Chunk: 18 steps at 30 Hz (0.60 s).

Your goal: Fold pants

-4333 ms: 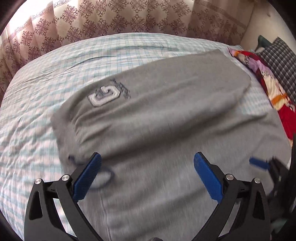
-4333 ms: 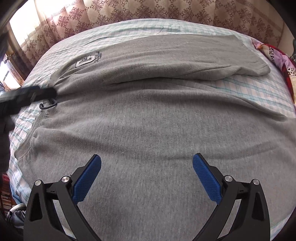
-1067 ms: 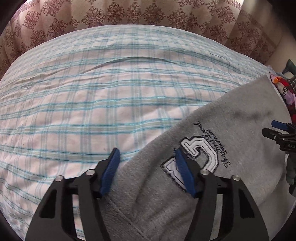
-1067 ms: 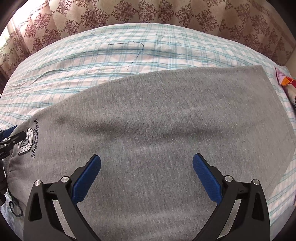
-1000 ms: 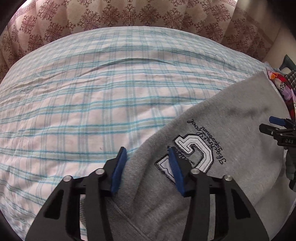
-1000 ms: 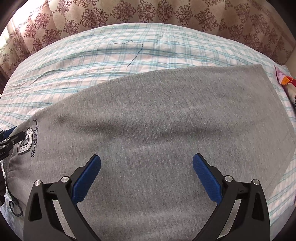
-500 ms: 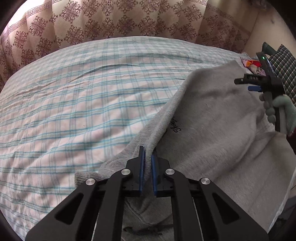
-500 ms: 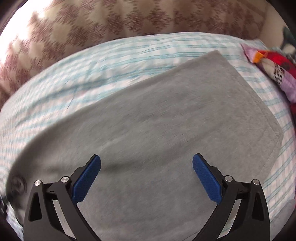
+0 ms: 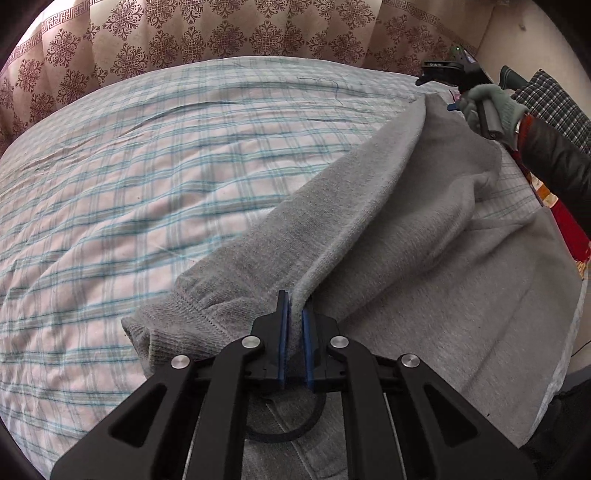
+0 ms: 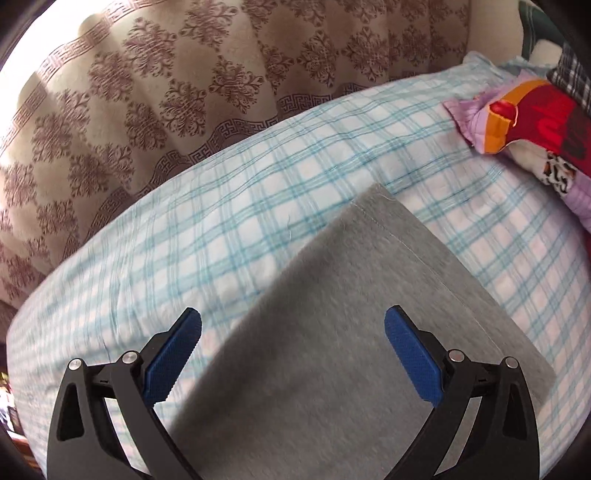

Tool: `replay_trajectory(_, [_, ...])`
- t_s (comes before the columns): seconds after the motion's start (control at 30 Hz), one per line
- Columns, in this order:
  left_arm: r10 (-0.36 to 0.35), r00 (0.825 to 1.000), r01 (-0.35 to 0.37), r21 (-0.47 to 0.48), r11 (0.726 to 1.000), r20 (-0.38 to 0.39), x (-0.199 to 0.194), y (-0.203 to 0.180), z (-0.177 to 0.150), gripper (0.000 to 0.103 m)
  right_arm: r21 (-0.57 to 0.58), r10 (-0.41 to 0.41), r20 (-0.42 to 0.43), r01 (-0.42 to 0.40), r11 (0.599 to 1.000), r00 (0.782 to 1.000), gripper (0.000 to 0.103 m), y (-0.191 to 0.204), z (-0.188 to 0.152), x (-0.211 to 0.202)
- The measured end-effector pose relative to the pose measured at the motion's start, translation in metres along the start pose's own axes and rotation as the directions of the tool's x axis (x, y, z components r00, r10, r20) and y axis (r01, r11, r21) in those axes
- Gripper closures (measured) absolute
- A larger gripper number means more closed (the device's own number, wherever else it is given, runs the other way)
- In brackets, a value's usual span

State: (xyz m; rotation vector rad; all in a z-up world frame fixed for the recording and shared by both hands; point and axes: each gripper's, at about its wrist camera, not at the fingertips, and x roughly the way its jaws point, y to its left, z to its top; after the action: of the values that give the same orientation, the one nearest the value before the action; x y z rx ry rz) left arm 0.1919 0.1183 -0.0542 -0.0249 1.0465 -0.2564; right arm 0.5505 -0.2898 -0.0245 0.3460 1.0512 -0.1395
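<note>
The pants, grey sweatpants, lie on a bed covered with a blue-and-white checked sheet, in front of a brown patterned curtain. The left tongs are pressed together on a fold of the grey cloth near the ribbed waistband, and the pinched edge is raised off the bed, so that a ridge of cloth runs away toward the far right. A dark drawstring loop hangs below the tongs. The right tongs are spread wide and pinch nothing; they hang over the hemmed leg end, which lies flat on the sheet. A gloved hand grips the handle of the right tongs. A red and purple printed cloth lies at the right end of the bed.
</note>
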Motion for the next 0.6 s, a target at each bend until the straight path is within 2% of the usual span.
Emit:
replay_trajectory(0.13, [-0.015,1.000,0.015,-0.008,1.000,-0.003,-0.003,-0.002,-0.008,0.096,-0.006,-0.069,-0.015,0.068,0.998,0.998,0.006,0.000,0.010,0.017])
replay_trajectory(0.2, [-0.021,1.000,0.021,-0.016,1.000,-0.002,-0.004,-0.001,-0.011,0.096,-0.021,-0.131,-0.029,0.130,0.991,0.991,0.014,0.000,0.012,0.026])
replay_trajectory(0.23, [-0.022,1.000,0.022,-0.019,1.000,-0.001,-0.005,0.000,-0.011,0.096,-0.020,-0.151,-0.040,0.150,0.988,0.988,0.019,-0.001,0.013,0.028])
replay_trajectory(0.3, [-0.023,1.000,0.023,-0.027,0.999,0.001,-0.007,0.000,-0.011,0.096,0.000,-0.186,-0.051,0.187,0.982,0.981,0.045,-0.007,0.011,0.027])
replay_trajectory(0.33, [-0.022,1.000,0.022,-0.028,0.999,0.002,-0.007,0.001,-0.010,0.096,0.008,-0.193,-0.047,0.193,0.981,0.980,0.052,-0.010,0.011,0.025])
replay_trajectory(0.4, [-0.013,1.000,0.013,-0.026,1.000,0.007,-0.009,0.001,-0.008,0.096,0.027,-0.188,-0.050,0.190,0.981,0.981,0.078,-0.019,0.011,0.016])
replay_trajectory(0.5, [0.007,1.000,-0.007,-0.025,1.000,0.023,-0.015,0.002,-0.002,0.096,0.071,-0.135,-0.055,0.139,0.988,0.989,0.094,-0.033,0.013,-0.002])
replay_trajectory(0.6, [0.029,0.998,-0.028,-0.020,0.999,0.053,-0.028,0.005,0.006,0.096,0.059,-0.117,-0.015,0.118,0.991,0.993,0.098,-0.038,0.014,-0.029])
